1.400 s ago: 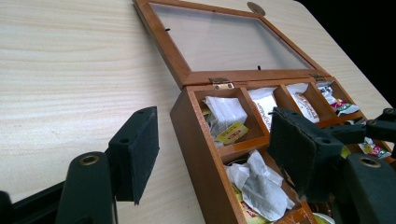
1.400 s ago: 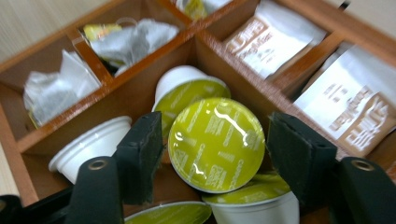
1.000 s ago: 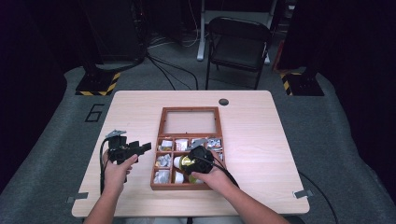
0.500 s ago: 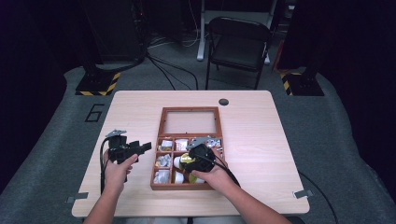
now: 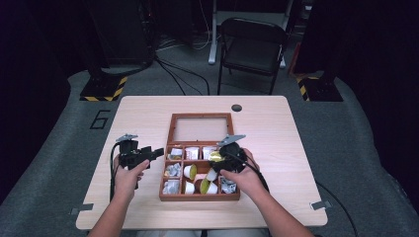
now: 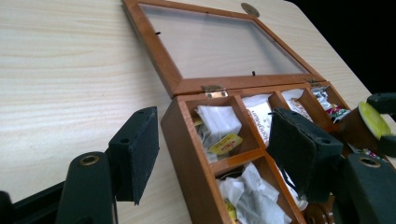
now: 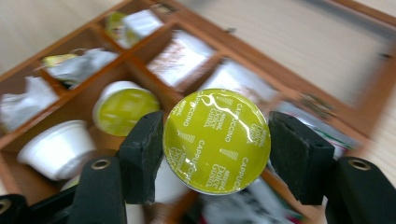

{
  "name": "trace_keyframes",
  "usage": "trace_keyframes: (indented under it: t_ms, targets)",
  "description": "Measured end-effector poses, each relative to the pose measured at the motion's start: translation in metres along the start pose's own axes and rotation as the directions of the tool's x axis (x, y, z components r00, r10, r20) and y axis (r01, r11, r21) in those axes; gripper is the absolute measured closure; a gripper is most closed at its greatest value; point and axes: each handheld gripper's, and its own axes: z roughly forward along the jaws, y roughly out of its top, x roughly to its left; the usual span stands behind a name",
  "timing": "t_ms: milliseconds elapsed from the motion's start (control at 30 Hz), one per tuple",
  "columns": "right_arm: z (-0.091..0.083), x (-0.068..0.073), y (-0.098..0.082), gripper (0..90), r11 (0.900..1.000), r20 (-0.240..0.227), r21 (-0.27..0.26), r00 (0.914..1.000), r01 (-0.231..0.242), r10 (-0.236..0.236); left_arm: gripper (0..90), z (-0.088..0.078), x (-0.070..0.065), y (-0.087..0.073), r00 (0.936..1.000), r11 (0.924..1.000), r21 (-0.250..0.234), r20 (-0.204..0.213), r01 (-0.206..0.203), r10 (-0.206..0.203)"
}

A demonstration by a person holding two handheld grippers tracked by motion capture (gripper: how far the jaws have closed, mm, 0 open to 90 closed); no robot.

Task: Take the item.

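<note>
Item: capsule [image 7: 216, 141], green foil lid, clamped between your right gripper [image 7: 216, 156] pads, whose jaws have just been closing, above the box [image 5: 170, 148] compartments. Your left gripper [image 6: 212, 151]: released, jaws astride the box's left wall.

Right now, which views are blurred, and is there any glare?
Right gripper view: wooden box behind smeared by motion blur, the held coffee capsule sharp with glare streaks on its green foil lid. Left gripper view: sharp. High view: soft, dark surroundings.
</note>
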Motion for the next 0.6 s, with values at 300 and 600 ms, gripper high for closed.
trace_keyframes:
  t_ms: [300, 600]
  targets:
    - [-0.030, -0.059, -0.020, 37.1, 0.990, 0.144, -0.049, 0.9804, -0.129, 0.135, 33.1, 0.015, -0.002, 0.006, 0.9999, 0.9998, 0.017, 0.012, -0.013, 0.012]
    - [-0.057, -0.112, -0.048, 37.1, 0.963, 0.280, -0.077, 0.9212, -0.259, 0.270, 33.2, 0.019, -0.003, 0.008, 0.9998, 0.9998, 0.018, 0.016, -0.008, 0.008]
